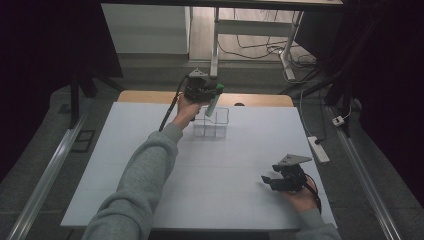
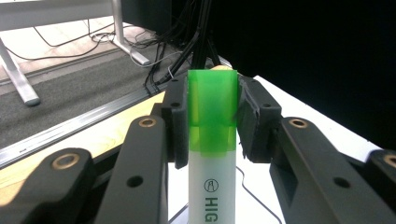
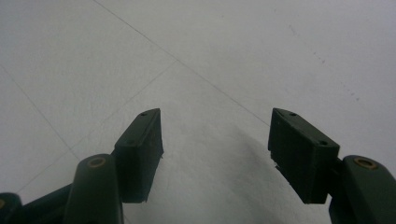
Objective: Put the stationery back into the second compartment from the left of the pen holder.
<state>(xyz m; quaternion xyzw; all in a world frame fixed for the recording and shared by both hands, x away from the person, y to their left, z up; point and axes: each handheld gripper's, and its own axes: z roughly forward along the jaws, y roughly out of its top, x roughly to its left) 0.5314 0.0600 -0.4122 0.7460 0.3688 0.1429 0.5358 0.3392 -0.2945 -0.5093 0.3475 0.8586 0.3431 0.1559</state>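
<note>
Highlighter (image 2: 211, 135), white body with a green cap, is clamped in the left gripper (image 1: 216, 90), both pads pressed on the cap in the left gripper view. From the high view it hangs tilted, cap up, its lower end right over the clear plastic organizer (image 1: 211, 122) at the far side of the white table (image 1: 240, 165); whether the tip touches the rim, I cannot tell. Over at the near right edge the right gripper (image 3: 215, 135) sits low above bare tabletop, jaws spread wide apart, nothing between them
</note>
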